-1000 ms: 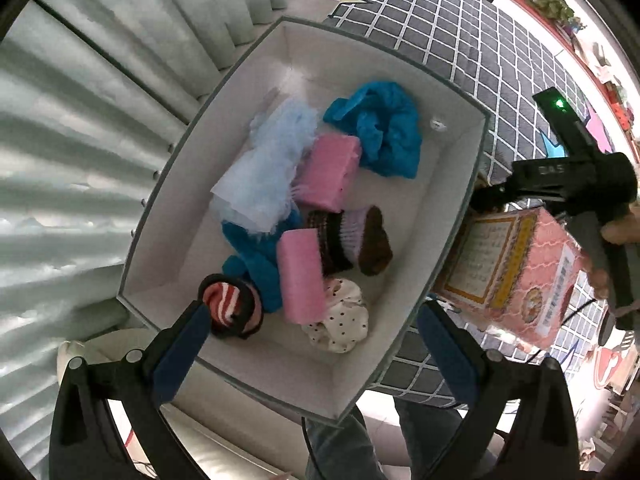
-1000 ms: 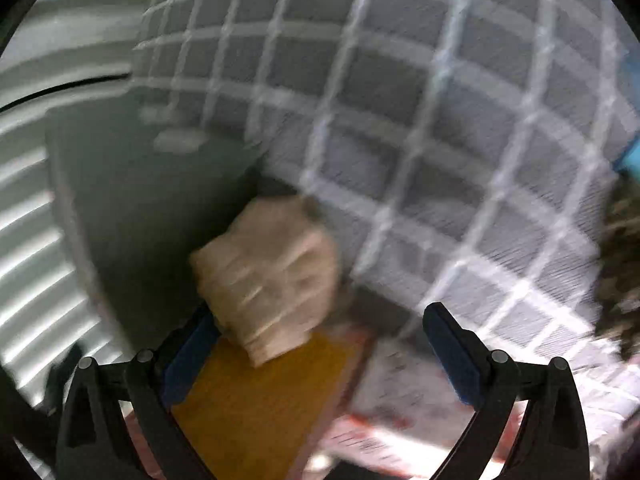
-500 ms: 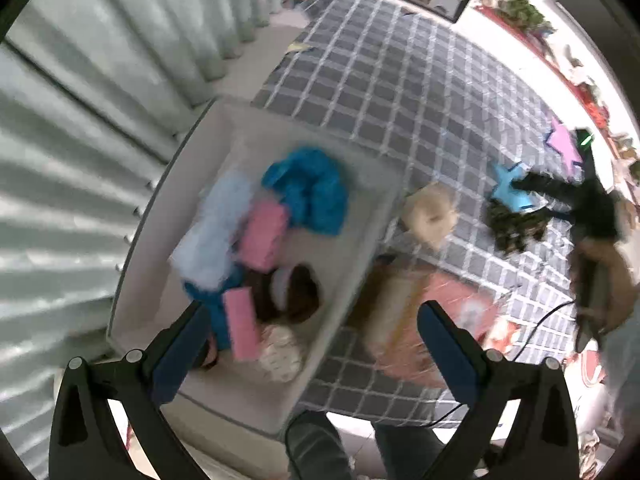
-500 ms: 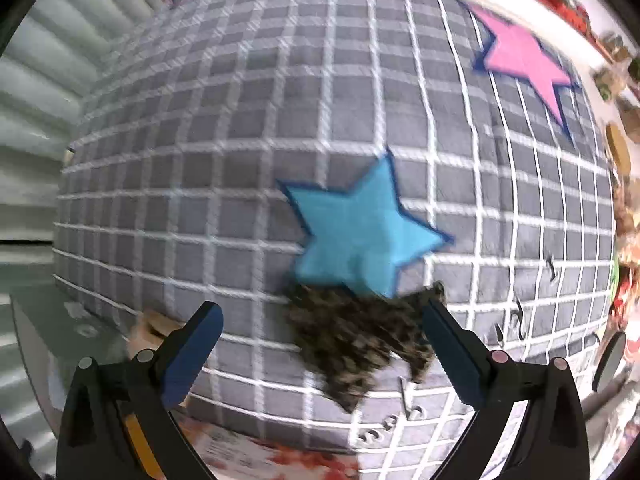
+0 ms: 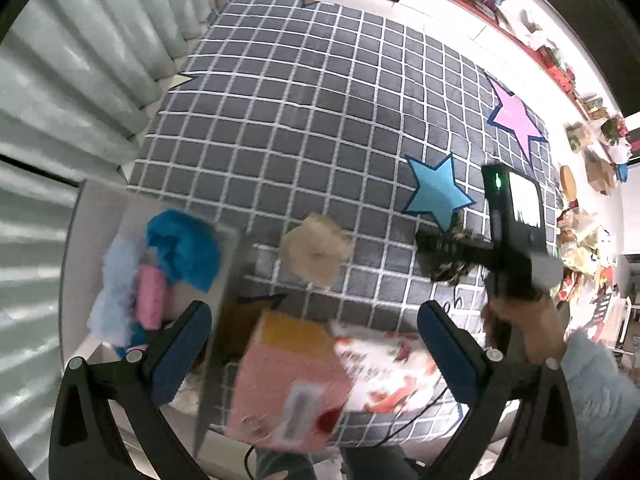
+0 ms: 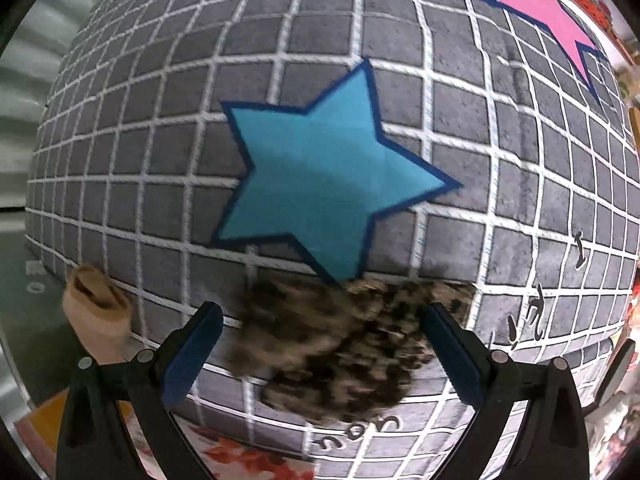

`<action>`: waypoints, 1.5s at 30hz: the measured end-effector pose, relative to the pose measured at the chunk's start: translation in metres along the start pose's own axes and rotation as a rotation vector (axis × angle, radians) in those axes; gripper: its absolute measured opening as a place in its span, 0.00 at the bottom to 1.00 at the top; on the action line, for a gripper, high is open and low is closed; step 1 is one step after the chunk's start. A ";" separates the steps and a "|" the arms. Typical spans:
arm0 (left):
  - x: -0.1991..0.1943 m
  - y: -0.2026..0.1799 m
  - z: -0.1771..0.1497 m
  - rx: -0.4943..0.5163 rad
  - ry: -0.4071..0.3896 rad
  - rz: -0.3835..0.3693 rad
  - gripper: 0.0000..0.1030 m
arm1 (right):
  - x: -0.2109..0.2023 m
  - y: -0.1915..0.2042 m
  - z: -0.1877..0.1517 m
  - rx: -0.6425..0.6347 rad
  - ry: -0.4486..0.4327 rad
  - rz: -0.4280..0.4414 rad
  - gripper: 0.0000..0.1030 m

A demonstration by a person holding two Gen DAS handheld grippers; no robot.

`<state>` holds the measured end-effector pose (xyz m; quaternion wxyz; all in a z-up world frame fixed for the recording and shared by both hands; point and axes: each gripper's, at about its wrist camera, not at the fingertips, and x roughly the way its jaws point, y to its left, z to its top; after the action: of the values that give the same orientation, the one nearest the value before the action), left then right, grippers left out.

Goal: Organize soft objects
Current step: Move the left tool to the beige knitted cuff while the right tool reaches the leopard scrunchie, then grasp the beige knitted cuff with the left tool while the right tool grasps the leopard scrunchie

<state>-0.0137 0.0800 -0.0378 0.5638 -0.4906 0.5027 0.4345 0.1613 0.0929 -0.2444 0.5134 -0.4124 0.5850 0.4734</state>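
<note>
A leopard-print soft cloth (image 6: 340,344) lies on the grey checked rug just below a blue star. My right gripper (image 6: 320,350) hovers over it, open, one finger on either side, nothing held. A beige rolled sock (image 5: 316,250) (image 6: 96,312) rests on the rug between the cloth and the grey storage box (image 5: 100,208). Blue, pale blue and pink soft items fill that box. My left gripper (image 5: 316,350) is open and empty, above a pink carton (image 5: 288,384). The right gripper shows in the left wrist view (image 5: 444,256), held by a hand (image 5: 524,328).
A flat floral-printed packet (image 5: 384,372) lies on the rug beside the pink carton. Pleated curtains (image 5: 60,80) run along the left. A pink star (image 6: 548,12) marks the far rug, and shelves of clutter (image 5: 592,152) line the right wall. A cable trails near the bottom.
My left gripper swung right, from over the box to above the carton and rug. The right gripper moved from the beige sock onto the leopard-print cloth and drew closer to it.
</note>
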 end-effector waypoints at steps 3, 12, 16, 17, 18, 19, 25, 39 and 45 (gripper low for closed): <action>0.020 -0.014 0.018 -0.018 0.030 0.009 1.00 | 0.003 -0.004 -0.005 0.020 -0.006 0.034 0.85; 0.097 -0.052 0.050 -0.001 0.116 0.161 1.00 | -0.008 -0.067 -0.018 -0.024 -0.022 0.104 0.46; 0.133 -0.046 0.056 -0.081 0.162 0.246 1.00 | -0.019 -0.106 -0.036 0.061 -0.021 0.199 0.46; 0.142 -0.043 0.057 -0.104 0.169 0.264 1.00 | -0.022 -0.116 -0.043 0.074 -0.021 0.215 0.46; 0.148 -0.041 0.057 -0.121 0.173 0.282 1.00 | -0.024 -0.124 -0.048 0.080 -0.023 0.225 0.46; 0.153 -0.038 0.057 -0.140 0.173 0.311 1.00 | -0.028 -0.134 -0.052 0.082 -0.025 0.231 0.46; 0.184 -0.024 0.052 -0.249 0.251 0.319 1.00 | -0.076 -0.164 -0.090 0.124 -0.012 0.284 0.46; 0.181 -0.015 0.054 -0.297 0.305 0.249 0.40 | -0.105 -0.132 -0.102 0.197 -0.032 0.346 0.46; 0.147 -0.045 0.029 -0.139 0.223 0.210 0.27 | -0.116 -0.131 -0.108 0.197 -0.056 0.337 0.46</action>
<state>0.0522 0.1019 -0.1786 0.4209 -0.5183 0.5794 0.4675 0.2808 -0.0409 -0.1434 0.4807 -0.2428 0.6749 0.5044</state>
